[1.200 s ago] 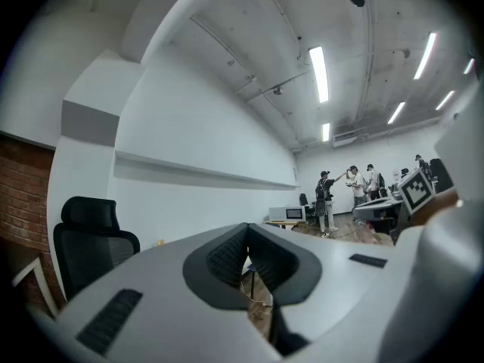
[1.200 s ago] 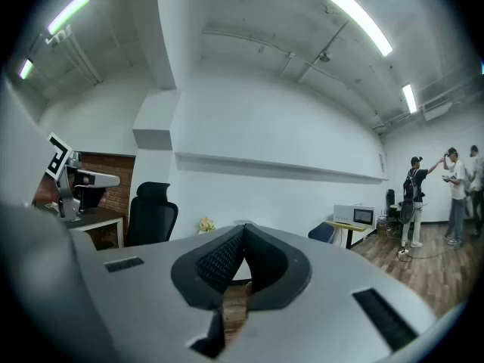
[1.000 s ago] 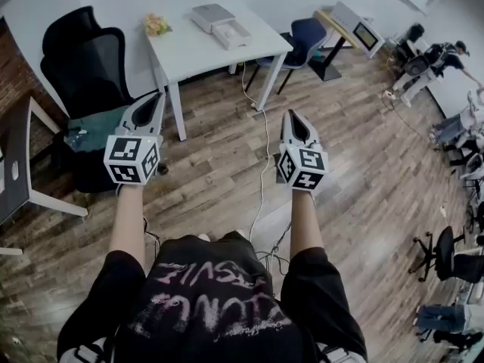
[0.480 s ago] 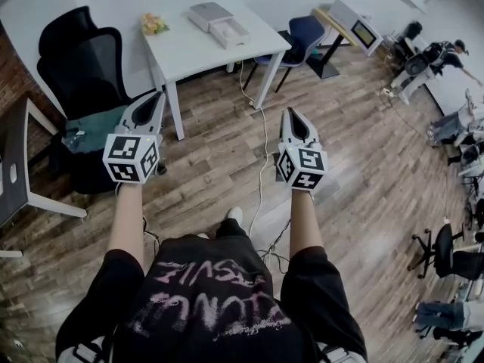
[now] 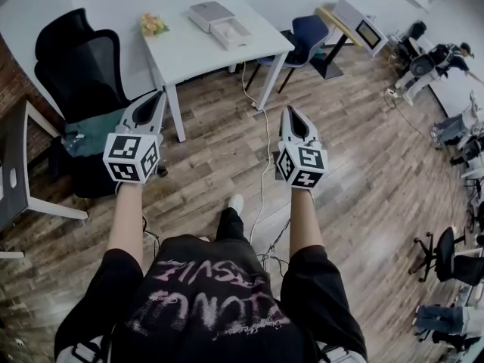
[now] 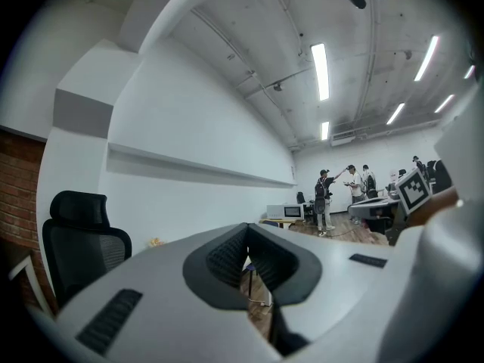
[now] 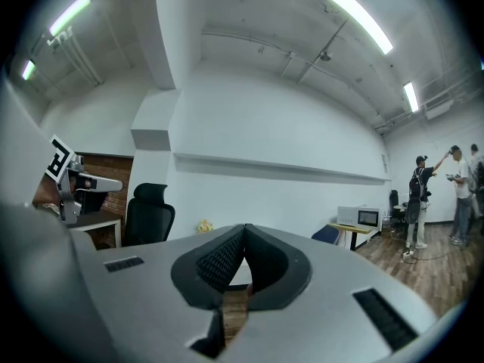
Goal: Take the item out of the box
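An open white box (image 5: pixel 221 23) lies on the white table (image 5: pixel 189 51) far ahead of me, its lid flipped back; what is inside I cannot make out. My left gripper (image 5: pixel 159 95) is held out over the wooden floor, short of the table's near left corner, jaws shut and empty. My right gripper (image 5: pixel 288 113) hangs over the floor to the right of the table, also shut with nothing held. In both gripper views the dark pads (image 6: pixel 246 254) (image 7: pixel 242 252) meet at the tips. The person's arms and dark shirt fill the lower head view.
A small yellow flower bunch (image 5: pixel 153 24) sits at the table's far left. A black office chair (image 5: pixel 79 66) stands left of the table, a blue chair (image 5: pixel 306 36) right of it. A white cable (image 5: pixel 261 165) runs across the floor. People stand at the far right.
The table and chairs have drifted slightly in the head view as the person steps forward; a foot now shows ahead of the body. Both grippers keep their pose, shut.
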`<action>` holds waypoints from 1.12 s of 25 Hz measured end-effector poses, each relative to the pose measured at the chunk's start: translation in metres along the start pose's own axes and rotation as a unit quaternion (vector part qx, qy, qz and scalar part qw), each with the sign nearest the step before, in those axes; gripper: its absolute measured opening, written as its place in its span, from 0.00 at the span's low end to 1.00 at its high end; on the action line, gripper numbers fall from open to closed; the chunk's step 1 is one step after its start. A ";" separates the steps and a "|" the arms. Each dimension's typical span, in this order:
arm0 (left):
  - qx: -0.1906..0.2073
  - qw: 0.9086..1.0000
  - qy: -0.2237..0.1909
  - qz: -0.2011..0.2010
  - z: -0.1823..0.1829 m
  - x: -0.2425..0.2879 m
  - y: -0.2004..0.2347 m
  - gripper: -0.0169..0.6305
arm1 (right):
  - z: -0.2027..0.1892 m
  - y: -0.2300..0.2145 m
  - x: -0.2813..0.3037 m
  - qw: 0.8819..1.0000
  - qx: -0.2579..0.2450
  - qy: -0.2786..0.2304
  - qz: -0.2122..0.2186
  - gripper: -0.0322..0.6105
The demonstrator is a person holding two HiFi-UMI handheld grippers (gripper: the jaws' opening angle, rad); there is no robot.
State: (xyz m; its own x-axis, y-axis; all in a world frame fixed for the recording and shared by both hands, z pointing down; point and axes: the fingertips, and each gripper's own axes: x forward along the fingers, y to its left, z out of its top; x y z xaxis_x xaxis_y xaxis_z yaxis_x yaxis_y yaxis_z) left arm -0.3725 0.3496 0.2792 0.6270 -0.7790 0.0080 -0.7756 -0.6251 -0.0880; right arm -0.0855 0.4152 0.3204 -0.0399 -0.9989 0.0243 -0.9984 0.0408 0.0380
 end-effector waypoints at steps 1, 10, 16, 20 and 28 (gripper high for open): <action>0.001 1.000 0.002 -0.001 -0.001 0.003 0.001 0.03 | 0.000 -0.001 0.004 1.000 0.001 0.000 0.000 0.05; -0.001 1.000 0.012 -0.003 -0.009 0.045 0.011 0.03 | -0.009 -0.022 0.042 1.000 0.005 0.007 -0.001 0.05; -0.006 1.000 0.018 -0.001 -0.015 0.088 0.014 0.03 | -0.013 -0.048 0.077 1.000 0.010 0.008 0.000 0.05; -0.012 1.000 0.023 0.005 -0.022 0.122 0.018 0.03 | -0.018 -0.068 0.107 1.000 0.010 0.013 0.003 0.05; -0.013 0.999 0.041 0.019 -0.024 0.189 0.022 0.03 | -0.024 -0.111 0.171 0.999 0.021 0.022 0.019 0.05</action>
State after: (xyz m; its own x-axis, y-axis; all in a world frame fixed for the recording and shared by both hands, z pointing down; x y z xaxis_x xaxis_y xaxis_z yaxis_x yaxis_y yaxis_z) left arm -0.2732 0.1873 0.3029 0.5893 -0.8033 0.0860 -0.8015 -0.5947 -0.0630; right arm 0.0196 0.2399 0.3447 -0.0771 -0.9946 0.0697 -0.9970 0.0769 -0.0058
